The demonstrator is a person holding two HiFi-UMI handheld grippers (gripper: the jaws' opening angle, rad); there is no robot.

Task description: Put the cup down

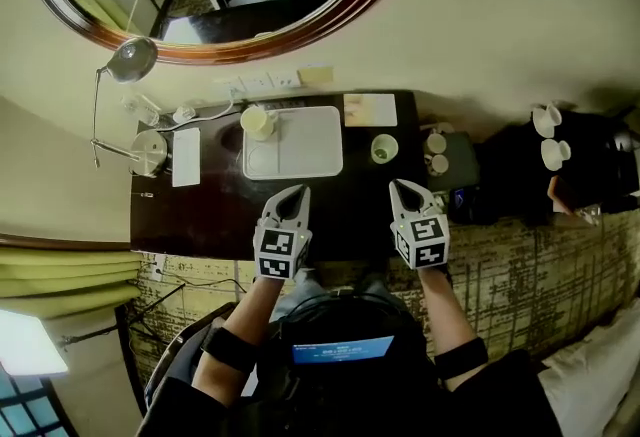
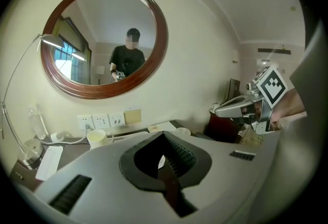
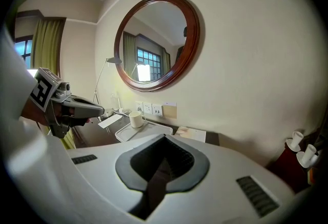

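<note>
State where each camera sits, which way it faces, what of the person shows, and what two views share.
Head view: on the person's head, looking steeply down at the dark desk; forearms, left gripper and right gripper show.
Left gripper view: on the left gripper, facing the wall and round mirror; shut jaws show.
Right gripper view: on the right gripper, facing that wall; shut jaws show.
Shared: both gripper views show the cup on the white tray.

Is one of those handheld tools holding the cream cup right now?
No, the cream cup stands on the white tray, while the left tool and right tool hover shut and empty nearer the person.
</note>
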